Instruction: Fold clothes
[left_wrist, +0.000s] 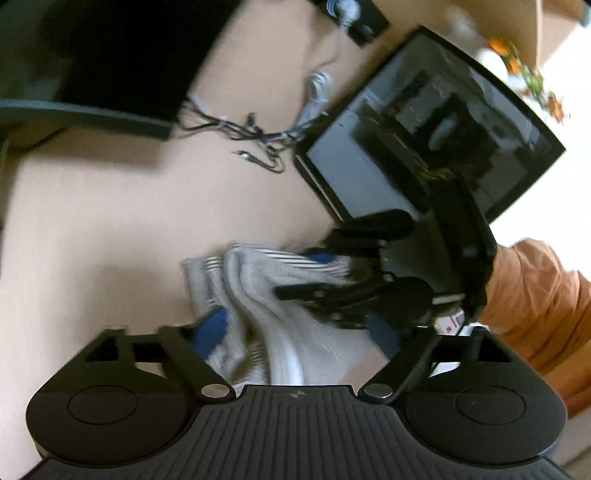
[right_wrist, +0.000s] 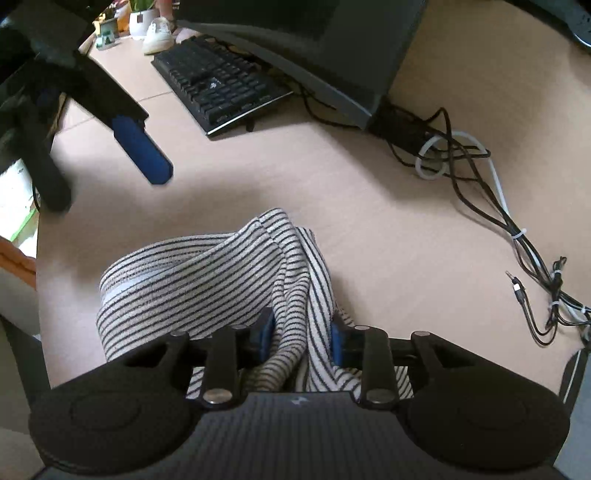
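A black-and-white striped garment (right_wrist: 207, 280) lies bunched on a pale wooden desk (right_wrist: 332, 192), its folds running back between the blue-padded fingers of the right gripper (right_wrist: 301, 338), whose jaws are closed on a gathered fold of the cloth. In the right wrist view the garment fills the middle and 6 o'clock of the frame, while the left gripper (right_wrist: 110, 162) hangs above the desk toward 10 o'clock, jaws spread apart and holding nothing, one blue pad (right_wrist: 142, 149) pointing down toward the desk. A black keyboard (right_wrist: 218, 81) sits near 11 o'clock with a white shoe (right_wrist: 159, 33) beyond it, a dark monitor base (right_wrist: 325, 62) stands at 12 o'clock, and a tangle of black and white cables (right_wrist: 480, 192) trails from 2 to 4 o'clock. The left wrist view, blurred by motion, shows the same striped garment (left_wrist: 266, 295) at centre and 6 o'clock, lying between the wide-set fingers of the left gripper (left_wrist: 299, 339), with a blue pad (left_wrist: 212, 332) at 7 o'clock beside the cloth; whether it touches cannot be told. The right gripper (left_wrist: 332, 277) reaches in from 3 o'clock onto the fabric, held by an arm in an orange sleeve (left_wrist: 535, 295). A dark screen (left_wrist: 424, 129) lies toward 2 o'clock.
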